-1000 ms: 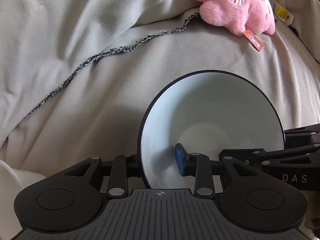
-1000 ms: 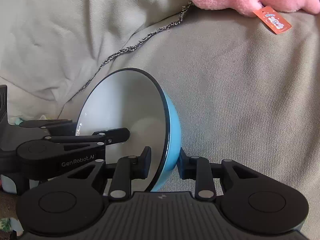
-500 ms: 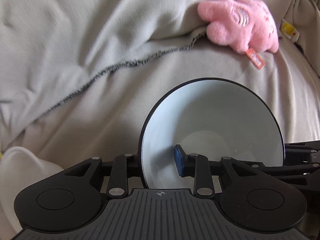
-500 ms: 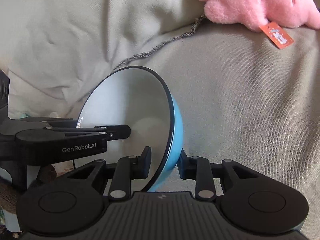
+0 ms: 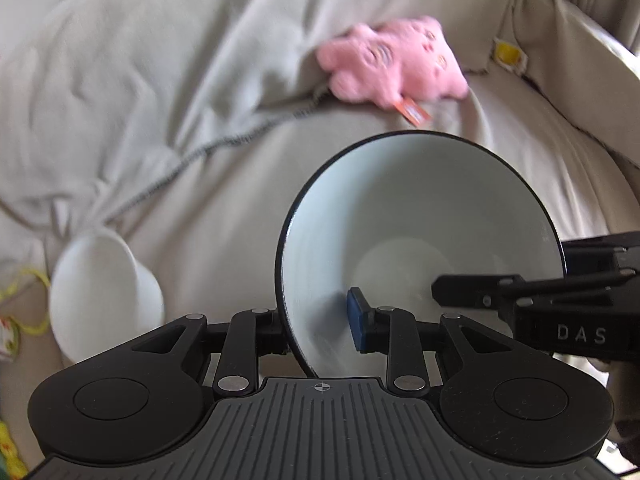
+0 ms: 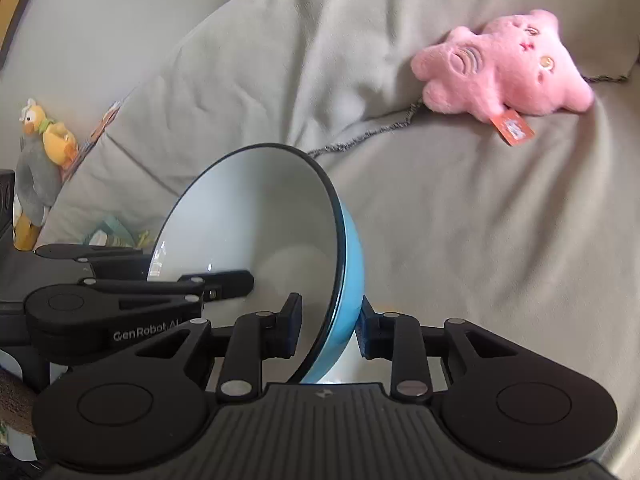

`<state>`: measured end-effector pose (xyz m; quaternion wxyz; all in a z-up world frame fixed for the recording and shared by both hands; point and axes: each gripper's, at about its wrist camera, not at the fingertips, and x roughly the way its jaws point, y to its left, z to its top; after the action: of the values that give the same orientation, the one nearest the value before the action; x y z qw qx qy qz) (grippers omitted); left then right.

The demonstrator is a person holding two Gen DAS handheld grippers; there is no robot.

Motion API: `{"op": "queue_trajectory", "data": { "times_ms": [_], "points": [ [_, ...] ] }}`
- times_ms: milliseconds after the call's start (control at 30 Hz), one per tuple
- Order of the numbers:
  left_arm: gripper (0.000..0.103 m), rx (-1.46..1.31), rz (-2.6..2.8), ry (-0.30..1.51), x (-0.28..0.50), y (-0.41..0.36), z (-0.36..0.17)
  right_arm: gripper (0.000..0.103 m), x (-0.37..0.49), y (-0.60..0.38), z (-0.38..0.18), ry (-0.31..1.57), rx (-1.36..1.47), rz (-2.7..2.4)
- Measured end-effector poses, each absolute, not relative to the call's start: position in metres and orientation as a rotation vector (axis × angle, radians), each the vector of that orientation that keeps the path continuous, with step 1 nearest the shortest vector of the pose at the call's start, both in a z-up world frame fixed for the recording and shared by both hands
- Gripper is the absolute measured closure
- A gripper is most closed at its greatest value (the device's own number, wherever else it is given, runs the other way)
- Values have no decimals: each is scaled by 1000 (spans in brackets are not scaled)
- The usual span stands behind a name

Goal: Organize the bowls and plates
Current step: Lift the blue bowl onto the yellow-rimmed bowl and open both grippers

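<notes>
Bowl (image 5: 420, 240) clamped by both grippers, held clear above the sofa cushion (image 6: 480, 240).
Left gripper (image 5: 320, 328) and right gripper (image 6: 328, 332) each pinch its rim; placement remains undone; a white bowl (image 5: 104, 296) lies near the cushion's left edge.

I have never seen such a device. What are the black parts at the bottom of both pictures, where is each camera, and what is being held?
No robot is here: a person holds one hand tool in each hand, and each tool has two jaws and a wide-angle camera looking forward along them. One picture comes from the left gripper, the other from the right gripper. Both grip the same bowl, blue outside and pale inside, each with one jaw inside the rim and one outside. The bowl is tilted on edge above a beige blanket. On the blanket lie a pink plush toy and a white cup. At the left edge of the right view stands a duck toy.
</notes>
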<state>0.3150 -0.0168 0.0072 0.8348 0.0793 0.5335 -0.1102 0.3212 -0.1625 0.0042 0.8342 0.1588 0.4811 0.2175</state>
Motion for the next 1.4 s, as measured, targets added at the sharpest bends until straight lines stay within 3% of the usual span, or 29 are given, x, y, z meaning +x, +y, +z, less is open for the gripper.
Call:
{"op": "queue_trajectory", "data": {
  "times_ms": [567, 867, 1400],
  "points": [
    [73, 147, -245, 1294, 285, -29, -59, 73, 275, -173, -70, 1162, 314, 387],
    [74, 112, -220, 1344, 298, -29, -58, 73, 283, -168, -69, 1157, 281, 362],
    [86, 87, -192, 1337, 302, -16, -47, 68, 283, -173, -56, 1163, 274, 378]
  ]
}}
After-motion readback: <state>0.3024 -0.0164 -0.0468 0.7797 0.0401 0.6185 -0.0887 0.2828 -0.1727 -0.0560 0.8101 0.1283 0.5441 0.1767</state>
